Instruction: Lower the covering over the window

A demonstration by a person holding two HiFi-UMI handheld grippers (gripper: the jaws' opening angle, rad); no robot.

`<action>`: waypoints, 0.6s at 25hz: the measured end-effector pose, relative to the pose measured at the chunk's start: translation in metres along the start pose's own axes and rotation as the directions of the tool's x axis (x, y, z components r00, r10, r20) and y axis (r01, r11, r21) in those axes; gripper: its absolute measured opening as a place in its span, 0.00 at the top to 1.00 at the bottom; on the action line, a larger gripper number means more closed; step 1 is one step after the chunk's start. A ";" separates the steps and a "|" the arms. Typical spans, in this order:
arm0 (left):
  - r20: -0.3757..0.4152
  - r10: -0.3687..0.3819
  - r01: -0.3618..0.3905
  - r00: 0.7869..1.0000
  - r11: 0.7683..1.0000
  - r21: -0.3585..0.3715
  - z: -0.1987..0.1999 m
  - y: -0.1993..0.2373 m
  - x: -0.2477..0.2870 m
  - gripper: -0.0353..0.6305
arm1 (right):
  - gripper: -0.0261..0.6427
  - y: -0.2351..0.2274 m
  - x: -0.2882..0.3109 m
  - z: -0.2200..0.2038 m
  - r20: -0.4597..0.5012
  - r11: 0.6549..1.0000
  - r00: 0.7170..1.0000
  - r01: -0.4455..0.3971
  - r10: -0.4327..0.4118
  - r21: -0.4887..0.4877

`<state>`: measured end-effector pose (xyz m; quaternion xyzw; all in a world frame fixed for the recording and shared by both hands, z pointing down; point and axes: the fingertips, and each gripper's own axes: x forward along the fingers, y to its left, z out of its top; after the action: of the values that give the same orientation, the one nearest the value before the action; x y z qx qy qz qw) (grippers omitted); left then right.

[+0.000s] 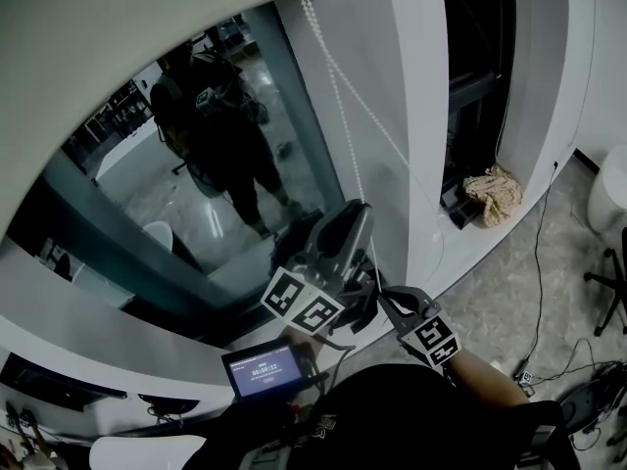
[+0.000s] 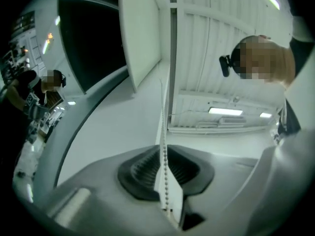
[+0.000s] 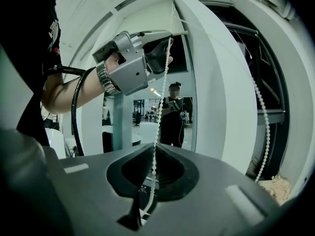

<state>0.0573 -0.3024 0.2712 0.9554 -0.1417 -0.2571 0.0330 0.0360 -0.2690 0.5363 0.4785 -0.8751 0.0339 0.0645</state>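
The pale roller blind (image 1: 118, 37) is rolled high over the dark window glass (image 1: 118, 213). Its white bead chain (image 1: 333, 67) hangs from the top edge down to both grippers. My left gripper (image 1: 361, 211) is the higher one and points up. The bead chain (image 2: 164, 132) runs through its closed jaws (image 2: 165, 156) toward the blind (image 2: 140, 33). In the right gripper view the left gripper (image 3: 162, 50) pinches the chain (image 3: 160, 112) overhead. My right gripper (image 3: 153, 166) is shut on the same strand lower down and shows in the head view (image 1: 384, 297). The loop's other strand (image 3: 266, 122) hangs loose at the right.
A white window frame post (image 1: 392, 116) stands right of the glass. A beige cloth (image 1: 493, 196) lies at the foot of the dark opening beyond it. Cables (image 1: 537, 262) trail over the floor at the right. A small lit screen (image 1: 265, 368) sits near my body.
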 end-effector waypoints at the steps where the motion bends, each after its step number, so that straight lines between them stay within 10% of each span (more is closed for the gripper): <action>1: -0.005 -0.005 0.005 1.000 1.000 0.003 -0.001 -0.001 0.000 0.90 | 0.94 0.002 -0.001 0.000 -0.001 1.000 1.000 -0.007 0.007 -0.001; 7: -0.018 -0.015 0.015 1.000 1.000 -0.011 -0.006 -0.001 -0.002 0.93 | 0.94 0.005 -0.001 -0.006 -0.013 0.999 0.999 -0.034 0.034 0.010; 12: -0.154 0.050 -0.073 0.987 0.985 -0.154 -0.057 0.021 -0.038 0.93 | 0.93 0.005 -0.004 -0.065 -0.230 0.993 0.968 -0.078 0.095 0.083; 15: -0.234 0.076 -0.118 0.969 0.977 -0.175 -0.093 0.029 -0.063 0.93 | 0.88 -0.017 -0.011 -0.033 -0.119 0.977 0.987 -0.079 0.104 0.198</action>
<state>0.0446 -0.3128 0.3861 0.9629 -0.1590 -0.1570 0.1512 0.0584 -0.2652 0.5675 0.4383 -0.8829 0.1521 0.0725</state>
